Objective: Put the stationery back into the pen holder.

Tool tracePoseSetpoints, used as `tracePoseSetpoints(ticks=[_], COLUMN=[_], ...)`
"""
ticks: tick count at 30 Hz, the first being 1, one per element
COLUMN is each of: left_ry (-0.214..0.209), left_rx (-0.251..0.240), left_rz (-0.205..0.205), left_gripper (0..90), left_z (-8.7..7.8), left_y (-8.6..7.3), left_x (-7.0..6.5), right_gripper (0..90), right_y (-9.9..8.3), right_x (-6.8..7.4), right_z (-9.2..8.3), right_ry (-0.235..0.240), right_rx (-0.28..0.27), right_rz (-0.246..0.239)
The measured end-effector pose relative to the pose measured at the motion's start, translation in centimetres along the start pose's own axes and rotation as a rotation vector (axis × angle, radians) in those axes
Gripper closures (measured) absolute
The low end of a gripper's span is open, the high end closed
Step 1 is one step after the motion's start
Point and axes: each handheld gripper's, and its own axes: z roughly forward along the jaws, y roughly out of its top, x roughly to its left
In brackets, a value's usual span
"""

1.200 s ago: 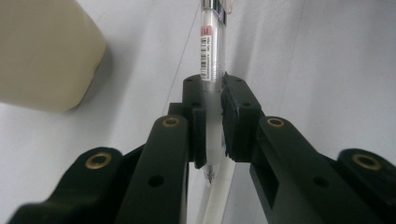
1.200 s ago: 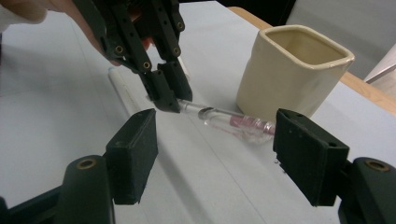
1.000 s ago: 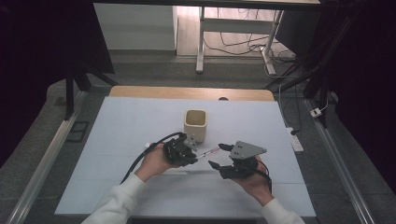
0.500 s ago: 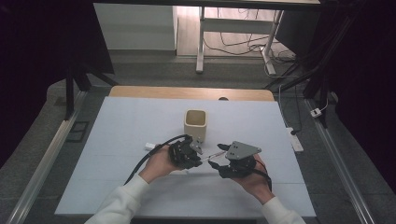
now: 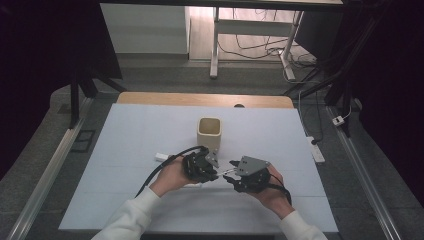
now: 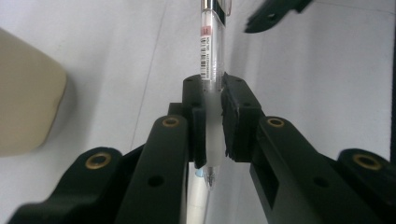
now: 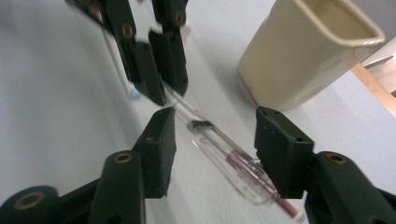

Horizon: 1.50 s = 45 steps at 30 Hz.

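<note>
A clear pen (image 6: 211,56) with a barcode label is clamped at its frosted grip section in my left gripper (image 6: 215,98), which is shut on it just above the table. The pen (image 7: 224,149) runs from the left gripper (image 7: 161,60) into the gap of my right gripper (image 7: 215,140). The right jaws have just been closing; the pen's red-tinted end lies between them, with gaps on both sides. In the high view the left gripper (image 5: 210,167) and right gripper (image 5: 231,178) face each other, and the pen (image 5: 224,173) bridges them.
A cream cup (image 5: 209,131) stands upright just behind the grippers on the white table (image 5: 150,125). A small white piece (image 5: 161,157) lies left of the left hand. Another white pen (image 6: 198,196) rests on the table under the left gripper.
Both hands have stayed nearly in place. The left gripper has edged slightly right, toward the right gripper, and the visible stretch of pen between them is shorter.
</note>
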Motion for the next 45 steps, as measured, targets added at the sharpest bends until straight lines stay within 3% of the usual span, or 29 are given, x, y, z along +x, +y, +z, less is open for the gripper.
tracePoseSetpoints(ticks=[9,12,19,25,28,30,35,41,45], left_ry=[-0.021,-0.037,-0.048,-0.045,-0.022,0.000,0.063,0.117,0.141], left_rx=[-0.016,-0.023,-0.008,-0.041,-0.078,-0.103,-0.185,-0.322,-0.368], left_rz=[0.008,0.014,0.041,0.038,0.029,0.014,-0.039,-0.112,-0.138], left_gripper=[79.5,79.6,79.5,77.9,75.7,68.9,49.6,40.9,37.9], left_z=[-0.5,-0.8,-0.6,-1.0,-1.2,-1.3,-1.6,-2.6,-2.8], left_y=[-0.1,-0.2,-0.3,-0.6,-0.8,-0.9,-1.3,-1.9,-2.2], left_x=[0.0,0.1,0.0,0.1,0.2,0.2,0.3,0.7,0.8], right_gripper=[55.5,61.2,69.8,74.6,76.3,76.5,76.5,76.5,76.5], right_y=[-0.2,-0.3,-0.4,-0.4,-0.3,-0.4,-0.7,-1.2,-1.5], right_x=[0.5,0.9,1.7,1.9,2.1,2.0,1.1,0.0,-0.5], right_z=[0.5,0.8,1.1,1.1,1.1,1.1,0.7,0.2,0.0], right_ry=[-0.006,-0.028,-0.004,0.024,0.029,0.021,0.027,0.035,0.043], right_rx=[0.066,0.104,0.131,0.123,0.128,0.111,0.078,0.007,-0.025], right_rz=[-0.079,-0.140,-0.252,-0.280,-0.299,-0.287,-0.202,-0.093,-0.022])
